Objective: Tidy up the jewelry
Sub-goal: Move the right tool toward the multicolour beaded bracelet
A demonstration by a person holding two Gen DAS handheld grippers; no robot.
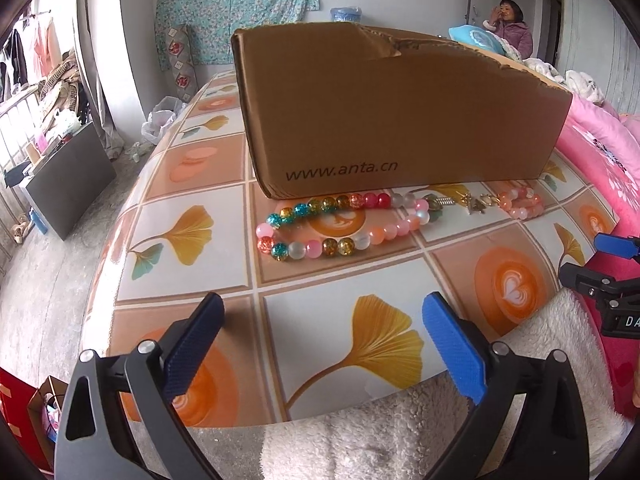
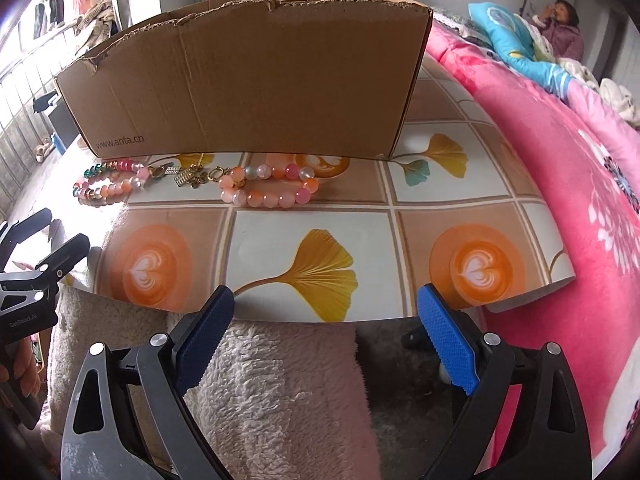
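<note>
I'm at a table w/ a tiled ginkgo-leaf cloth, pink bedding beside it. One cardboard box; two bead strands just in front: multicolour bracelet, pink bracelet, charms between. My left gripper & right gripper both spread wide, empty, near the table edge.

Left gripper: black angular frame, triangular cut-outs in side arms, round silver screw heads at pivots. Fingers faced with blue knurled pads; the pad nearer the table's left edge looks darker navy. Right gripper: same build, black frame, silver screws, blue textured pads, scuffed grey patch low on frame arm. Small white lettering on black gripper body at frame edge, partly legible. Fluffy off-white garment beneath grippers, at table's near edge.
</note>
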